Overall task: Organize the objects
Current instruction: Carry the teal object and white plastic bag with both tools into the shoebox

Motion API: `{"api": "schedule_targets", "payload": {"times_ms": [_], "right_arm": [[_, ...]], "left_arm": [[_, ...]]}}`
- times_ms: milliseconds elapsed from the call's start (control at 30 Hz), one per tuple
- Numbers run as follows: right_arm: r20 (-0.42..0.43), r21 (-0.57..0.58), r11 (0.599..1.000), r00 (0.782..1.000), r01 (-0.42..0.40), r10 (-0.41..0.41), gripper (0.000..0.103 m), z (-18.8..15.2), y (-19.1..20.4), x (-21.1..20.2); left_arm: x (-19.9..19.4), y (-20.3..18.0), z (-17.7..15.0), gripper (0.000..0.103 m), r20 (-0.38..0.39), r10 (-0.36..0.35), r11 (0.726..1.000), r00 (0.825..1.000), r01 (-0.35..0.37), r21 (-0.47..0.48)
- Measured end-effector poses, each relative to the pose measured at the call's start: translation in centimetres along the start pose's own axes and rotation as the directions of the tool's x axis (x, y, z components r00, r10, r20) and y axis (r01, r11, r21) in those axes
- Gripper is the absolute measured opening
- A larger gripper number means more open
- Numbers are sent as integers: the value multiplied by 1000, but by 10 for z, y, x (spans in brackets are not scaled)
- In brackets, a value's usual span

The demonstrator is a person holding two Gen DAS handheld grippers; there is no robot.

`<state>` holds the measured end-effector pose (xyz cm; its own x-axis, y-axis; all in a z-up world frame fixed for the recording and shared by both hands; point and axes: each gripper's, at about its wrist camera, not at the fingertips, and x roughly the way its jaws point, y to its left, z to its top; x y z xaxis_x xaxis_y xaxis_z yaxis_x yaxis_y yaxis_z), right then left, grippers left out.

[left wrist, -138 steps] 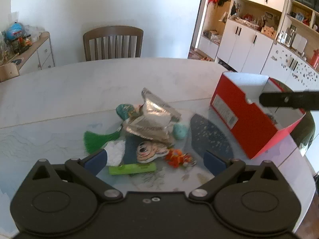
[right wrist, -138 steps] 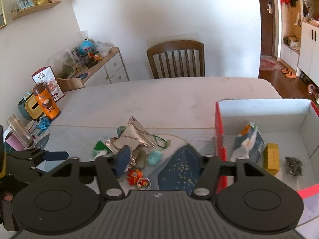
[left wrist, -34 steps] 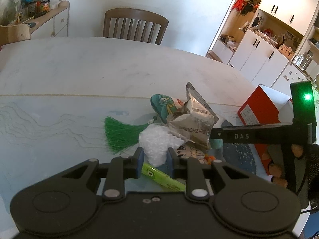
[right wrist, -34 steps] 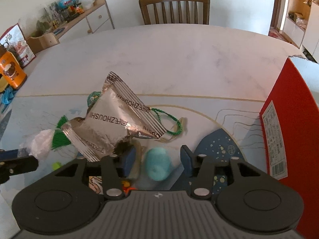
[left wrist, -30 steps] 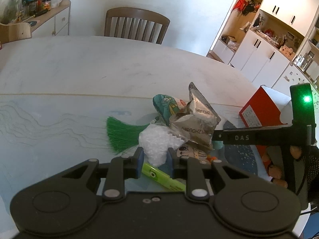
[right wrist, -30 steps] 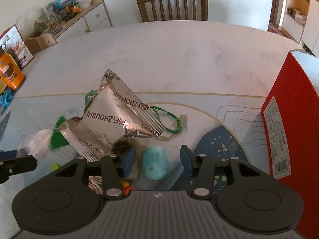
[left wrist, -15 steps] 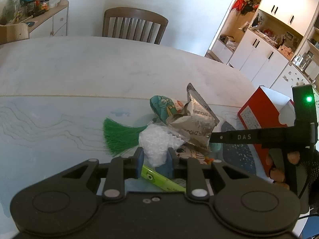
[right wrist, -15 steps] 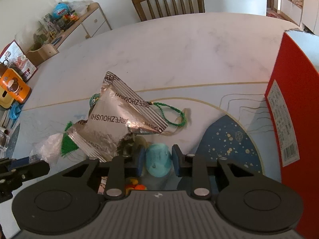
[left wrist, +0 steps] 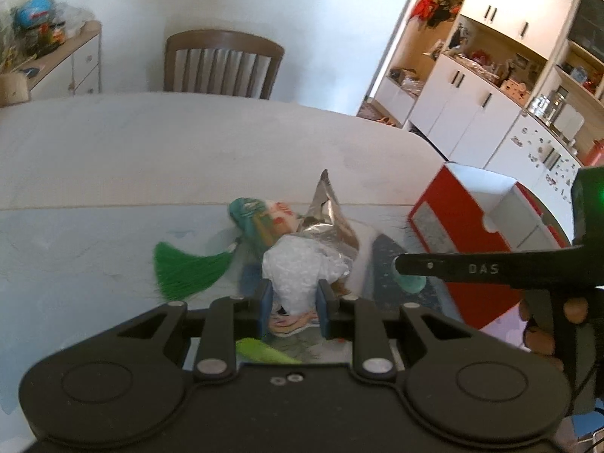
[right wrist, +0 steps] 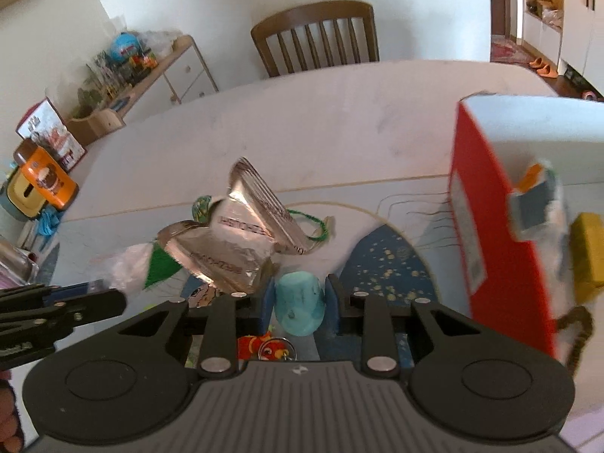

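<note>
My left gripper point(left wrist: 292, 307) is shut on a crumpled white plastic bag point(left wrist: 302, 268), held above the pile. My right gripper point(right wrist: 299, 309) is shut on a turquoise egg-shaped object point(right wrist: 299, 307) and holds it off the table. Below them lie a silver foil snack packet point(right wrist: 234, 241), a green tassel point(left wrist: 185, 264), a colourful pouch point(left wrist: 260, 219), a green strip point(left wrist: 264, 351) and a small orange toy point(right wrist: 266, 347). The red box point(right wrist: 494, 249) stands to the right with a yellow block point(right wrist: 587, 253) and a packet point(right wrist: 536, 204) inside.
A wooden chair point(left wrist: 222, 64) stands at the far side of the table point(left wrist: 151, 143). A sideboard point(right wrist: 151, 71) with clutter is at the left. An orange container point(right wrist: 45, 181) sits at the table's left edge. White cabinets point(left wrist: 472, 109) fill the right.
Both grippers have risen with their loads: the left with the white bag, the right, which closed half a second ago, with the turquoise object. The views tilted and the box now shows its inside.
</note>
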<state>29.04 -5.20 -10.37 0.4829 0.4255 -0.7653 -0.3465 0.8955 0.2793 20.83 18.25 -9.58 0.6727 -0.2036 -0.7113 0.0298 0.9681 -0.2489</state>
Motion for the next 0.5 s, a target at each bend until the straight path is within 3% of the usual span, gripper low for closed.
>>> {"api": "schedule_targets", "payload": {"times_ms": [500], "right_arm": [[127, 36, 999, 992, -4, 0, 28, 3, -50, -101]], "left_arm": [[-10, -94, 16, 23, 45, -135, 984, 990, 129, 126]]}}
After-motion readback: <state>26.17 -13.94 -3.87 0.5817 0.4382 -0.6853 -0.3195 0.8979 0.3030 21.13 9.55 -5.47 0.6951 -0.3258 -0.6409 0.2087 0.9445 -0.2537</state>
